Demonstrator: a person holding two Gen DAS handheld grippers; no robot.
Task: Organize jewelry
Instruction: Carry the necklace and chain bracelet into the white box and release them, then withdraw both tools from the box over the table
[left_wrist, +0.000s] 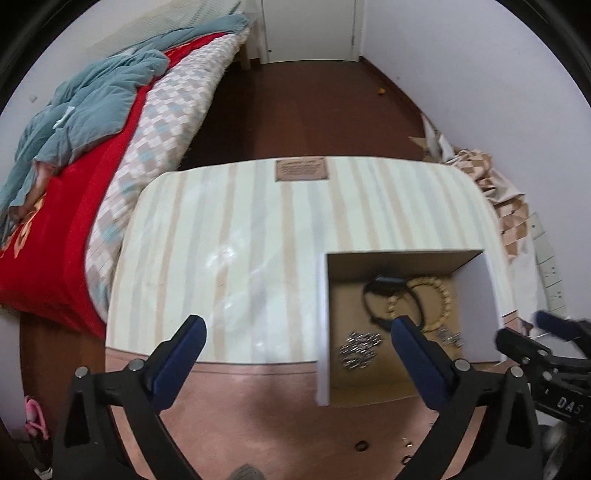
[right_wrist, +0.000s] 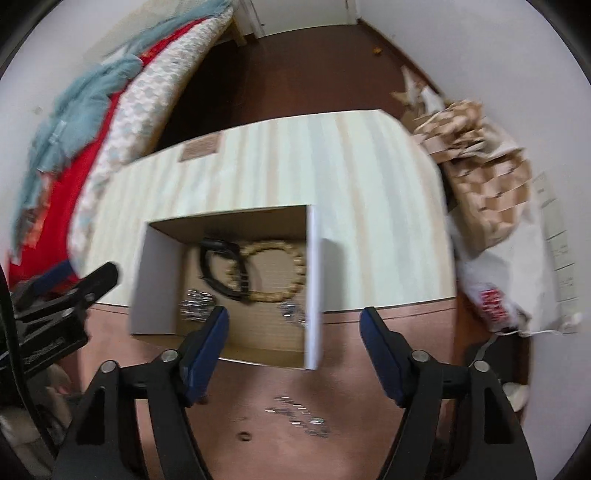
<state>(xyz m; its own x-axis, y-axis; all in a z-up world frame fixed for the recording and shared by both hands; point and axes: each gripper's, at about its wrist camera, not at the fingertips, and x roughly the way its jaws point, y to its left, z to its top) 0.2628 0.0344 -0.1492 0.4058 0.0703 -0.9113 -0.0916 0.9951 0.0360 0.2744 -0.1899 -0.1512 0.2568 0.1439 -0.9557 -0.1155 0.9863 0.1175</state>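
Note:
An open cardboard box (left_wrist: 322, 325) with white walls sits at the front of the striped table (left_wrist: 221, 240). Inside lie a black band (left_wrist: 373, 295), a gold beaded bracelet (left_wrist: 443, 295) and silver chain pieces (left_wrist: 358, 349). My left gripper (left_wrist: 297, 332) is open above the box's left wall, its right finger over the inside. The right wrist view shows the same box (right_wrist: 314, 295), black band (right_wrist: 210, 269) and beaded bracelet (right_wrist: 291, 280). My right gripper (right_wrist: 295, 314) is open above the box's right wall. A silver chain (right_wrist: 299, 410) and a small ring (right_wrist: 243, 435) lie on the table in front.
A bed (left_wrist: 74, 221) with a red cover and blue blanket stands left of the table. Crumpled checked paper (right_wrist: 480, 177) and a white plastic bag (right_wrist: 498, 295) are piled on the right. Small rings (left_wrist: 360, 446) lie on the table's front strip. Dark floor runs to a door beyond.

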